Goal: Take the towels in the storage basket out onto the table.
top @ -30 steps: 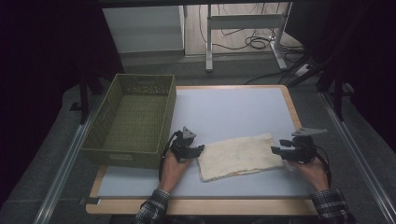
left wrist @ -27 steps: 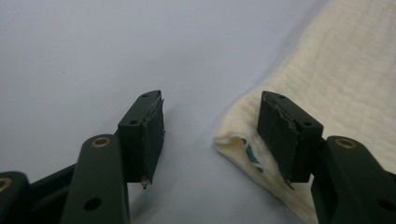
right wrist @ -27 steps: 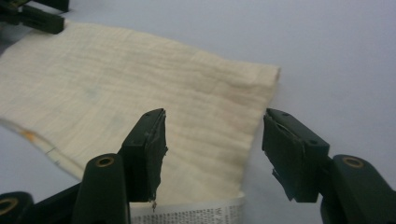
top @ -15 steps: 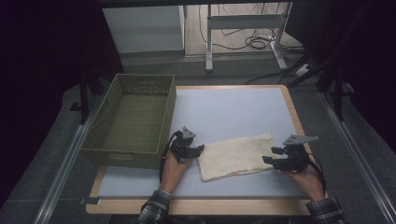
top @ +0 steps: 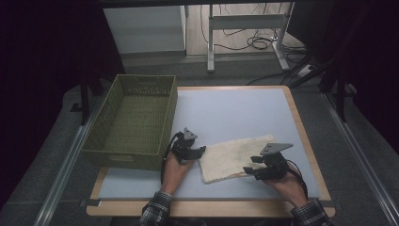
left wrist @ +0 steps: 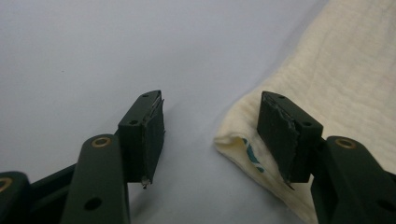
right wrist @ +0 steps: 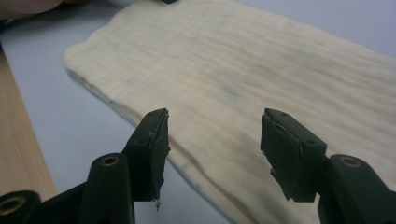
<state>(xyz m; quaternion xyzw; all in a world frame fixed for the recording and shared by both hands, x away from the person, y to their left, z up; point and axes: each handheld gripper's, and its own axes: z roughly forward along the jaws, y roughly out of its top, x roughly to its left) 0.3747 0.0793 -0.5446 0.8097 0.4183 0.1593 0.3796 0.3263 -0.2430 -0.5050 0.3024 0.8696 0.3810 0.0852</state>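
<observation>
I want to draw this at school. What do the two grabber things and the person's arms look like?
Each gripper, left gripper and right gripper, is black with two flat jaws, brass-coloured rivets, a grey three-cornered plate on top and a black cable trailing back. The person wears plaid sleeves.
</observation>
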